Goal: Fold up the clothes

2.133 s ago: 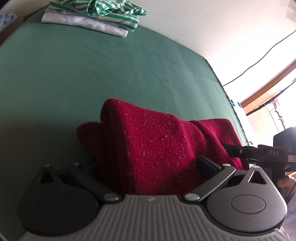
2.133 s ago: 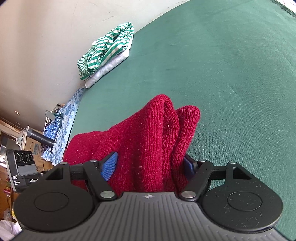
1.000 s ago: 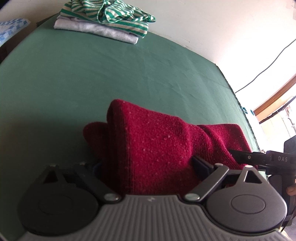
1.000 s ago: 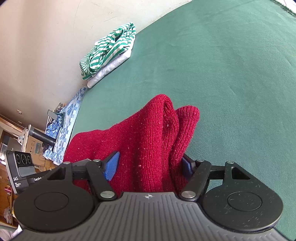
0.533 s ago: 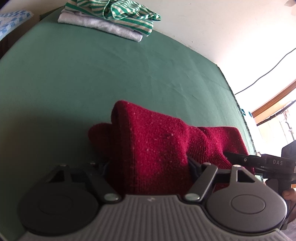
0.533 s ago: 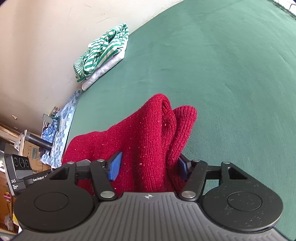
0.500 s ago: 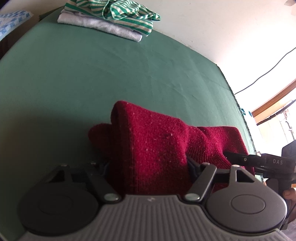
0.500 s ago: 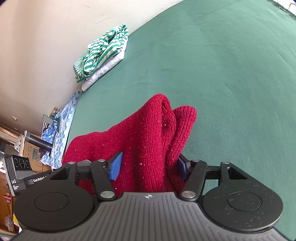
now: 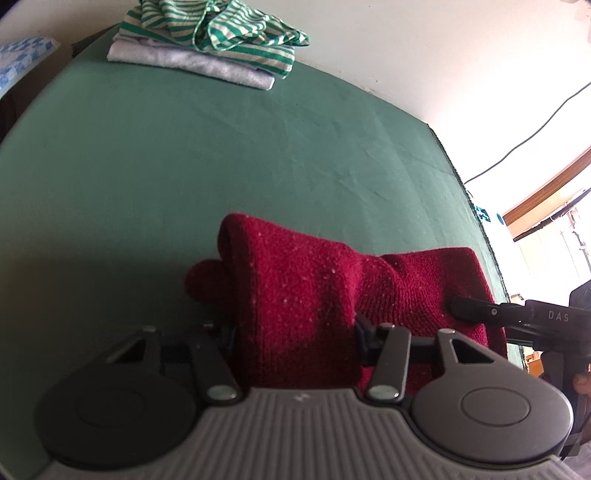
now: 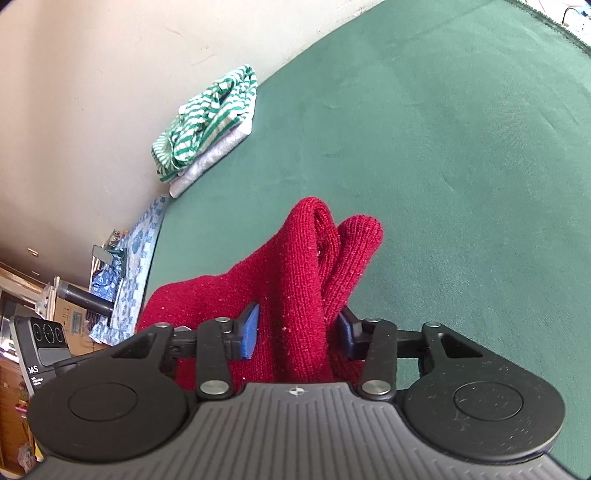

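Left wrist view: at far left a blue-and-white patterned cloth (image 9: 22,59) pokes in past the edge of the green counter (image 9: 184,155). Toward the back, near the wall, a green-striped garment (image 9: 221,33) lies on top of a folded grey garment (image 9: 192,61). In the near middle a bunched red knit garment (image 9: 317,295) stands up from the counter, running between the fingers of the left gripper (image 9: 295,332). Those fingers are closing, and both already touch the knit at its sides, which looks pinched in between them. Further right the red cloth stretches to the other tool, whose dark body with white lettering (image 9: 535,321) reaches in at the edge; a fingertip of the person's hand (image 9: 581,382) shows below it. A black cable (image 9: 517,147) hangs on the white wall, and a bright window lies beyond; only this view shows them.

Right wrist view: at left, cluttered boxes and shelving (image 10: 55,314) and the other tool's grey casing (image 10: 40,343) appear, seen only here. The patterned cloth (image 10: 140,251) hangs off the counter's edge (image 10: 443,147), and the striped pile (image 10: 207,122) sits by the wall. The red garment (image 10: 306,280) rises in two folded ridges between the blue-padded fingers of the right gripper (image 10: 297,332), which are closing too; both blue pads lie against the knit. To the right is bare green counter.
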Tool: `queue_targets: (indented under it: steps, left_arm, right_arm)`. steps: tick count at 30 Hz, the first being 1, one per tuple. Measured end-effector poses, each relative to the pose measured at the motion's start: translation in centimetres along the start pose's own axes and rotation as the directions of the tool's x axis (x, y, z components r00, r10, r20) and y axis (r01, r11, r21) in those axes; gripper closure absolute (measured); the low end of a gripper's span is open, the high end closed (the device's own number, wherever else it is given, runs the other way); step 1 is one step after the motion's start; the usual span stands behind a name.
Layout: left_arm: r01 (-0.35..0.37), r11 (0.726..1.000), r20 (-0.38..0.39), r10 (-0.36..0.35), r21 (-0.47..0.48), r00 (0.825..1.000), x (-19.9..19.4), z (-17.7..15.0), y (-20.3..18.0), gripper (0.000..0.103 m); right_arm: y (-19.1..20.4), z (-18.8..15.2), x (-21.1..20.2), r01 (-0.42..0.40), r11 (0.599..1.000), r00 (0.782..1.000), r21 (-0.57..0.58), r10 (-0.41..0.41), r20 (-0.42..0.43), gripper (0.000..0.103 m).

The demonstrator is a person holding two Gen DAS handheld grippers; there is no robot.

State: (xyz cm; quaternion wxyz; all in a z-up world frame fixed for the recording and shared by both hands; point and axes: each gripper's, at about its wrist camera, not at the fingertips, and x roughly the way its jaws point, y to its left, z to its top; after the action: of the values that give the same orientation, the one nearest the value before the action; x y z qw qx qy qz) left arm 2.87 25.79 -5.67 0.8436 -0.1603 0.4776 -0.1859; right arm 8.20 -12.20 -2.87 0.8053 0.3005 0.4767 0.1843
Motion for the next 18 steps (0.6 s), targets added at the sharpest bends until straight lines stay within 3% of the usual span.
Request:
queue_targets:
  steps: [11, 13, 18]
  left_arm:
    - [-0.027, 0.999, 0.005, 0.027, 0.047, 1.0, -1.1, 0.6, -0.8, 0.056]
    - [-0.025, 0.999, -0.036, 0.027, 0.038, 0.999, -1.1, 0.8, -0.9, 0.056]
    - [-0.006, 1.0, -0.052, 0.007, 0.028, 0.999, -0.7, 1.0, -0.4, 0.049]
  right_arm:
    - [0.7, -0.1, -0.3, -0.023, 1.0, 0.999, -0.007, 0.024, 0.023, 0.063]
    - [0.8, -0.2, -0.1, -0.023, 1.0, 1.0, -0.014, 0.024, 0.018, 0.063]
    - [0.2, -0.2, 0.5, -0.009, 1.0, 1.0, -0.018, 0.009, 0.006, 0.043]
